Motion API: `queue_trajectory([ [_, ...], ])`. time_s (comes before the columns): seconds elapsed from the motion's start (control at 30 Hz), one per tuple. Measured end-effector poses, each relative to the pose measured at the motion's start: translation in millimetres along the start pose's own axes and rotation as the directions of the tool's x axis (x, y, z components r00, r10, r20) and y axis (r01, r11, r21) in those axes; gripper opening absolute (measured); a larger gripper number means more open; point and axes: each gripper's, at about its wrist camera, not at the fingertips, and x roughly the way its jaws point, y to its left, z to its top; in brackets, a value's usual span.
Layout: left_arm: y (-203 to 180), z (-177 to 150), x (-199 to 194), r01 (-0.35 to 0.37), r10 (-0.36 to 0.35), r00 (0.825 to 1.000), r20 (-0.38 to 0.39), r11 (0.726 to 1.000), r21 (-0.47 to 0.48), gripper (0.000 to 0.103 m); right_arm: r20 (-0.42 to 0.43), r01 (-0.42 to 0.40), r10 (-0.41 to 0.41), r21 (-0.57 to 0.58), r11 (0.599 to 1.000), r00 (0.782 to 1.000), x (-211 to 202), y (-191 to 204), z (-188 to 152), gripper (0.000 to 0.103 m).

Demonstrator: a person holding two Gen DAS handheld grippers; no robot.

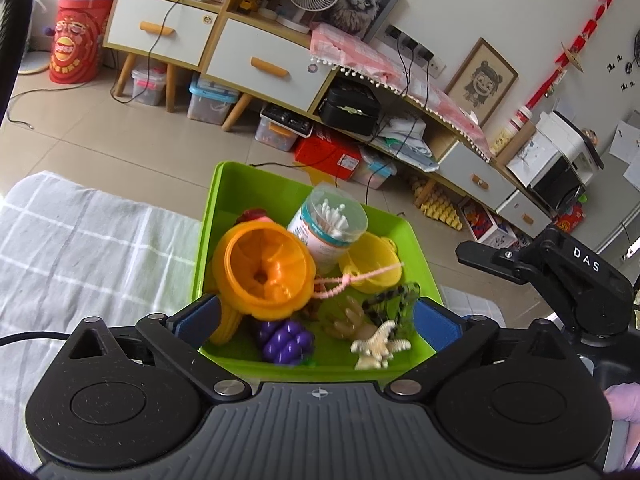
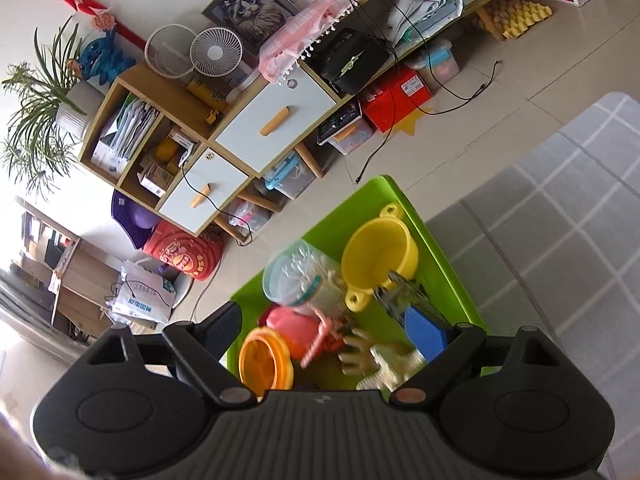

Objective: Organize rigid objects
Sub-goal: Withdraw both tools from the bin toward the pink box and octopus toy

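Both sets of fingers stand spread and empty, left gripper (image 1: 316, 316) and right gripper (image 2: 334, 330) over the green plastic tray (image 1: 212, 216) of toys on the checked bed cover (image 1: 80, 240); I'd lift clear without snagging the pink cord (image 1: 352, 280)

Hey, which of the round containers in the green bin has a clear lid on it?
The cotton swab jar, leaning between the orange cup and the yellow pot; those two are open-topped.

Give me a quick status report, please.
Left claw open, empty; right claw open, empty. Toys piled in green bin: orange cup, swab jar, yellow pot. Nothing blocking.
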Motion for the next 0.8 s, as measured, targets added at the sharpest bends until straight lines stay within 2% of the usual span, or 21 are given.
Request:
queue_trajectory([
  [0.53, 5, -50, -31, -0.061, 0.062, 0.997, -0.043, 0.998, 0.019, 0.101, -0.027, 0.056, -0.060, -0.129, 0.990, 0.998, -42, -10, -41, 0.079],
  [0.8, 11, -70, -42, -0.058, 0.058, 0.997, -0.056, 0.998, -0.012, 0.101, -0.033, 0.078, -0.087, -0.215, 0.973, 0.996, -54, -13, -62, 0.080],
])
